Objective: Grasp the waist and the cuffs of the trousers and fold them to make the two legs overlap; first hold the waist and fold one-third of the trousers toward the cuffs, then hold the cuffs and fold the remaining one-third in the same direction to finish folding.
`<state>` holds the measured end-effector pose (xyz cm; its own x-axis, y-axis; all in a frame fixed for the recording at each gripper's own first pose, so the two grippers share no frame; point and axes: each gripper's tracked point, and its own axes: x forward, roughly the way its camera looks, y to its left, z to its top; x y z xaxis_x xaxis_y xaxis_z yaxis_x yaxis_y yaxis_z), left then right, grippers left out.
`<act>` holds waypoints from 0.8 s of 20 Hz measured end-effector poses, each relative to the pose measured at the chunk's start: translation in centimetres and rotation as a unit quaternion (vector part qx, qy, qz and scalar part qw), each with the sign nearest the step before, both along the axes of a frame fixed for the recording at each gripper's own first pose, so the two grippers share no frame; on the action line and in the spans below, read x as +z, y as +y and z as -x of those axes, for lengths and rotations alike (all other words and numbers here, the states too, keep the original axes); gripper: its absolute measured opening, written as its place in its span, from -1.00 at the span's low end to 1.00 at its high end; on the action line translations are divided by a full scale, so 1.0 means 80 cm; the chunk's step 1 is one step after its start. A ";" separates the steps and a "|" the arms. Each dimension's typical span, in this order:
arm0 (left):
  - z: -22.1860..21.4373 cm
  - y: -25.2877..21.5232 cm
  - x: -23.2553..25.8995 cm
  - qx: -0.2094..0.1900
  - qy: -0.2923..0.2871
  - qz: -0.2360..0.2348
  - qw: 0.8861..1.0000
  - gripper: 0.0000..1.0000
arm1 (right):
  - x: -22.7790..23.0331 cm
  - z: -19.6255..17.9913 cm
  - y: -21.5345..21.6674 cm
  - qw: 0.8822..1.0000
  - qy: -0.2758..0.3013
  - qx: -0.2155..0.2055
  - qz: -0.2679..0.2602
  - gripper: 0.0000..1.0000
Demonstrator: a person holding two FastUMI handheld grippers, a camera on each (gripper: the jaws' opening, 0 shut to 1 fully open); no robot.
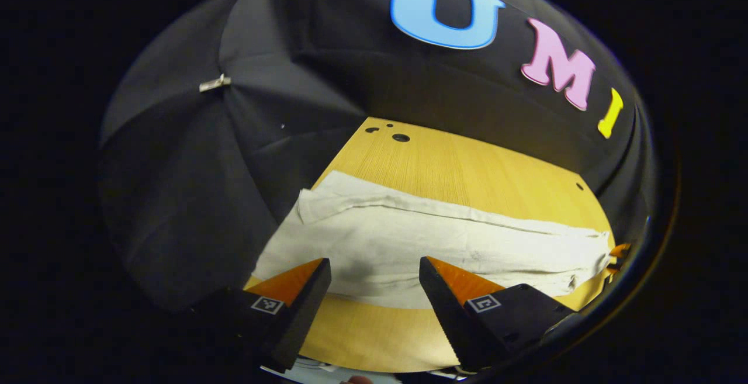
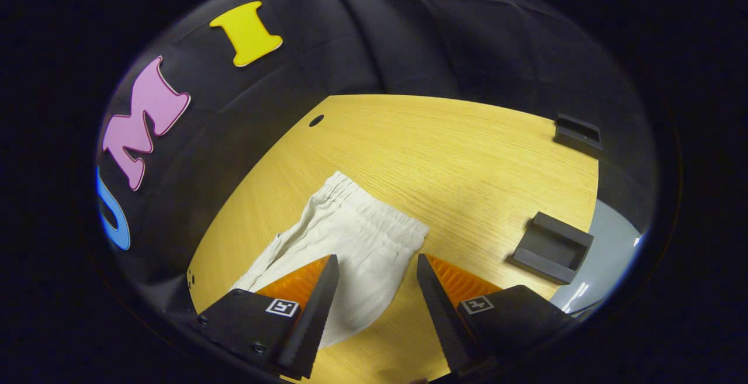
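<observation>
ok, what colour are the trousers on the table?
Off-white, plain crinkled fabric trousers with no pattern; clearest in the right gripper view, at the gathered waistband.

No legible words or numbers.
Unreadable square coded tags [image 1: 267, 305] sit on left gripper [image 1: 374, 261] and right gripper [image 2: 377, 256], near six o'clock.

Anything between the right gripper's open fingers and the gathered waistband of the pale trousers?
Nothing but the pale trousers themselves: in the right gripper view the right gripper is open above the cloth, and the elastic waistband lies just ahead.
</observation>
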<state>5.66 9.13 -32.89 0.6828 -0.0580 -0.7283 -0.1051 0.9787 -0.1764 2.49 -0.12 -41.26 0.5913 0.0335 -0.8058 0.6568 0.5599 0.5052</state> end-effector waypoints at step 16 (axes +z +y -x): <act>0.037 0.016 -0.069 0.154 0.094 0.172 0.968 0.92 | -0.020 -0.026 -0.011 0.999 -0.005 -0.034 -0.035 -0.67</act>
